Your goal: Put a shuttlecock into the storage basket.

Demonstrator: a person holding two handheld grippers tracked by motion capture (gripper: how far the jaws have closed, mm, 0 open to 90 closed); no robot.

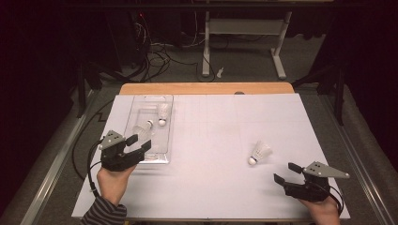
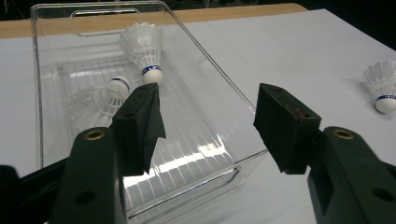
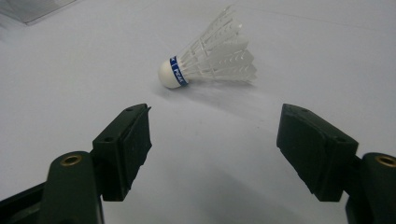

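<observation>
Fingers (image 3: pixel 122 149) on both grippers open, empty; shuttlecock (image 3: pixel 212 53) at right's 12 o'clock lies sideways, could roll away if nudged off-center

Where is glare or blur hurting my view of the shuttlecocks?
High view: dim room, bright white table sheet, the white feather shuttlecock on the sheet small but clear. Left gripper view: glare streaks on the clear plastic tray, its two shuttlecocks still readable. Right gripper view: the shuttlecock sharp, near jaws soft.
</observation>
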